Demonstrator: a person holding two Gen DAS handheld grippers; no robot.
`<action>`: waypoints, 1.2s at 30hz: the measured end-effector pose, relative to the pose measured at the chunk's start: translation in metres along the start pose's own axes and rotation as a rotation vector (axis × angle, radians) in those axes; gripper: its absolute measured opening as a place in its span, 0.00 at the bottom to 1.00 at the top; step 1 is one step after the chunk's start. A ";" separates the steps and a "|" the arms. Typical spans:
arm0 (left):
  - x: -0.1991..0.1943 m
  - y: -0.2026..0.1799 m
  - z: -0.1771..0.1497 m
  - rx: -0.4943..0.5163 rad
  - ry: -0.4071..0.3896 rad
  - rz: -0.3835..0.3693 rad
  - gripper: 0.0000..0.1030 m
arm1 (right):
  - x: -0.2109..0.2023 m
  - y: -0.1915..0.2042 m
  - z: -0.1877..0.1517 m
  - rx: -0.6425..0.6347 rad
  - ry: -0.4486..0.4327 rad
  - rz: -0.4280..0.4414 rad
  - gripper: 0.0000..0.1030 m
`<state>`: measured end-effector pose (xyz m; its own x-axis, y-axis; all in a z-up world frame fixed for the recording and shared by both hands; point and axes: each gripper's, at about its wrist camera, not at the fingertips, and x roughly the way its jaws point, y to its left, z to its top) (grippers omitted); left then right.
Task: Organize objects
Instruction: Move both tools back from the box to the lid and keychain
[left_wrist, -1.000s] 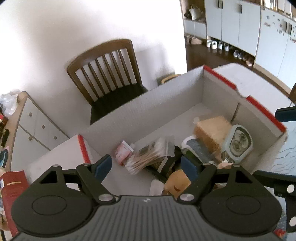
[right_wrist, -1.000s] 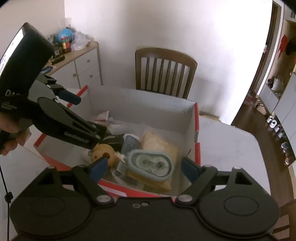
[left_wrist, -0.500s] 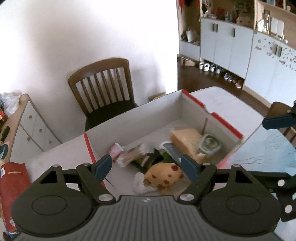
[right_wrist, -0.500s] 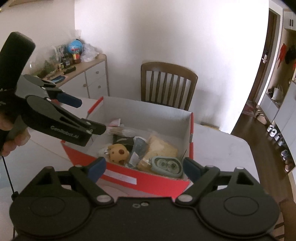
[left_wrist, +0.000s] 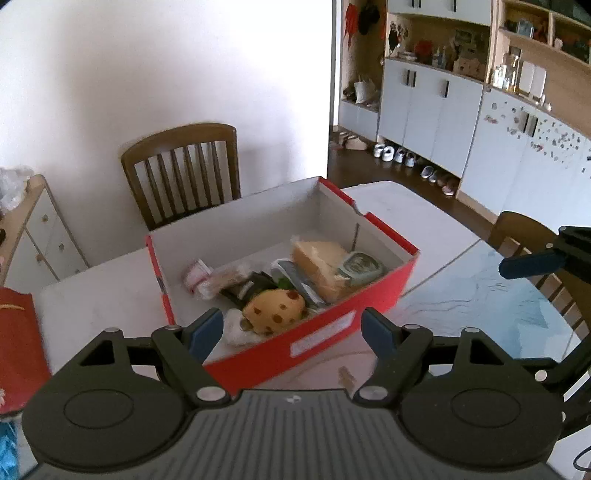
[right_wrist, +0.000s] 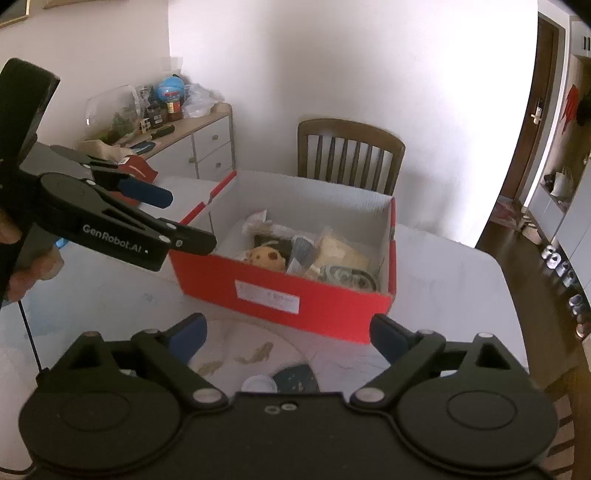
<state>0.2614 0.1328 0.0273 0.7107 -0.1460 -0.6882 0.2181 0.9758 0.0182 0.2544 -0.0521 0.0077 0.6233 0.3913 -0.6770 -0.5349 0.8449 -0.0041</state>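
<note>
A red box (left_wrist: 332, 314) with a white inside stands on the table (left_wrist: 92, 295). It holds a yellow spotted plush (left_wrist: 275, 310), a tan packet (left_wrist: 317, 258), a grey-green gadget (left_wrist: 360, 266), a pink-white packet (left_wrist: 197, 273) and dark items. My left gripper (left_wrist: 291, 334) hangs open, short of the box's front wall, with nothing in it. In the right wrist view the box (right_wrist: 332, 299) lies ahead of my right gripper (right_wrist: 290, 338), whose jaws are opening with nothing between them. The left gripper (right_wrist: 177, 218) shows there at the box's left corner.
A wooden chair (right_wrist: 349, 155) stands behind the table, and a second chair (left_wrist: 517, 232) is at its right. A sideboard (right_wrist: 207, 147) with clutter is on the left, and a red bag (left_wrist: 18, 339) lies at the table's left. A white cap (right_wrist: 258, 382) and a dark blue piece (right_wrist: 295, 376) lie near my right gripper.
Both grippers have drawn back and up from over the box, so the whole box now shows in front of them. The right jaws have spread wider.
</note>
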 end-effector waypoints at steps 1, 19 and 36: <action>-0.001 -0.002 -0.003 -0.002 -0.002 -0.004 0.79 | -0.002 0.000 -0.002 0.000 -0.001 0.000 0.96; 0.009 -0.033 -0.070 -0.097 0.039 -0.072 0.98 | 0.002 0.015 -0.083 -0.030 0.057 -0.002 0.99; 0.068 -0.063 -0.107 -0.098 0.169 -0.082 1.00 | 0.037 0.021 -0.125 -0.075 0.160 -0.004 0.90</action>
<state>0.2241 0.0791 -0.0979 0.5694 -0.2042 -0.7963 0.1988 0.9741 -0.1076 0.1954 -0.0657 -0.1095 0.5298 0.3197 -0.7856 -0.5775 0.8143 -0.0580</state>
